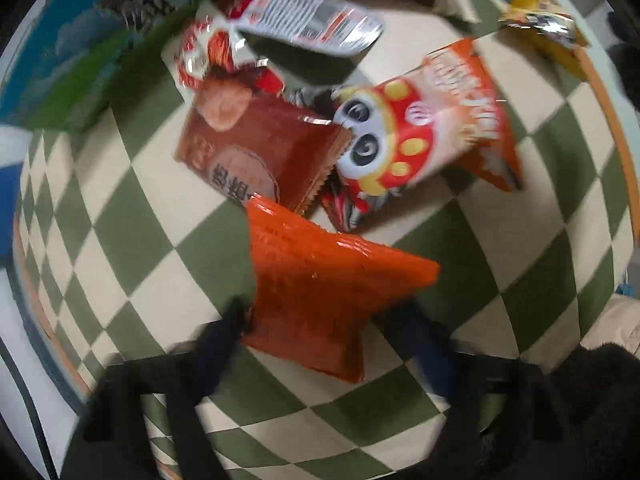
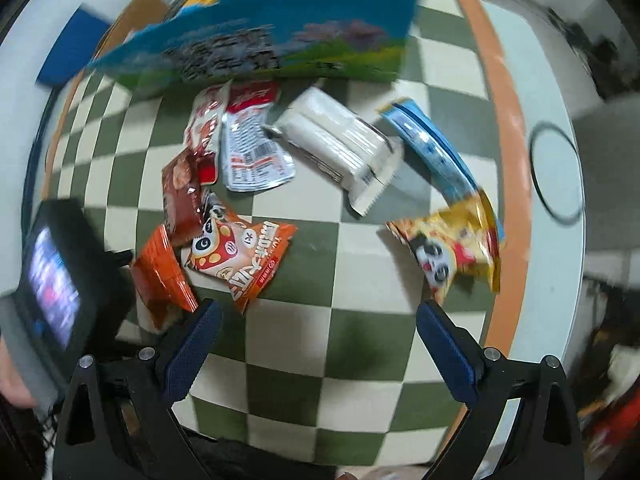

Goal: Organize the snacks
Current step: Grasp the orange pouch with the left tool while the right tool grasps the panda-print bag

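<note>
Left wrist view: left gripper (image 1: pixel 320 320) is pinching the glossy orange foil snack packet (image 1: pixel 320 292) on the green-and-cream checked cloth (image 1: pixel 132 248); advisable to be gripping mid-packet, lifting straight, while the right gripper (image 2: pixel 318 322) is hanging spread.

Green-cream checkered mat (image 2: pixel 320 360), orange border, on white table (image 2: pixel 560 80); blue pad (image 2: pixel 76 46) at table edge.

A round table (image 2: pixel 560 92) is covered by a green and cream checked cloth (image 2: pixel 340 344), on which snack packets are spread: an orange one (image 2: pixel 162 276), a brown one (image 2: pixel 182 200), a white one (image 2: pixel 340 140), a yellow panda one (image 2: pixel 452 248) and a blue box (image 2: pixel 280 44).
</note>
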Tool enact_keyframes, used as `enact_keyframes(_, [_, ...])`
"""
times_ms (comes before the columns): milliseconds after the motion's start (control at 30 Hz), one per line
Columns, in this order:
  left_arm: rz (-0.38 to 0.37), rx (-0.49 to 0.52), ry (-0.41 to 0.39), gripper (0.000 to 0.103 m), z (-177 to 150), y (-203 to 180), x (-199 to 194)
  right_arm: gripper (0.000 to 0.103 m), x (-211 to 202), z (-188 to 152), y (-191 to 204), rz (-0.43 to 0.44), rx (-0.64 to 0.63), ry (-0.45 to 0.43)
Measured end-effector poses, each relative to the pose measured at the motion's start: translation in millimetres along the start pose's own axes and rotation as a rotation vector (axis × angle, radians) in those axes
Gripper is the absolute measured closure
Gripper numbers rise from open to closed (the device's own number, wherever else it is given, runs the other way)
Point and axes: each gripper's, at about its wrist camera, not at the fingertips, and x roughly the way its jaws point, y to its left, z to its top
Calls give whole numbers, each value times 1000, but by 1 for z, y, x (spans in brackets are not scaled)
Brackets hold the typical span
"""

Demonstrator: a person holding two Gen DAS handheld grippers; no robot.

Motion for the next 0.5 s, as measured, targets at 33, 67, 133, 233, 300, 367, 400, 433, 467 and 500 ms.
enact_keyframes(33, [-8,-24,6,51,1,3,3,3,0,3,5,-5,-36,3])
enact_keyframes(67, [-25,-50,5,52,0,6,3,3,0,8,11,-16,-90,6])
enact_keyframes(133, [-53,-142,0,53,-4,17,1,3,0,16,21,-29,-166,9])
enact_keyframes(233, [-88,-281,7,54,-15,38,1,3,4,30,40,-32,-278,22])
enact_keyframes(300, [-127,-404,17,54,-28,55,6,3,13,36,55,-33,-356,43])
enact_keyframes(367, [-161,-505,15,54,-40,67,8,3,22,40,70,-45,-431,57])
enact_keyframes(400, [-165,-529,15,54,-43,70,9,3,28,40,79,-51,-482,72])
enact_keyframes(433, [-170,-553,13,54,-46,72,9,3,33,40,87,-55,-517,79])
enact_keyframes(467, [-175,-572,10,54,-49,74,10,3,40,39,97,-60,-571,92])
enact_keyframes(500, [-183,-591,8,54,-52,74,12,3,46,39,103,-65,-605,108])
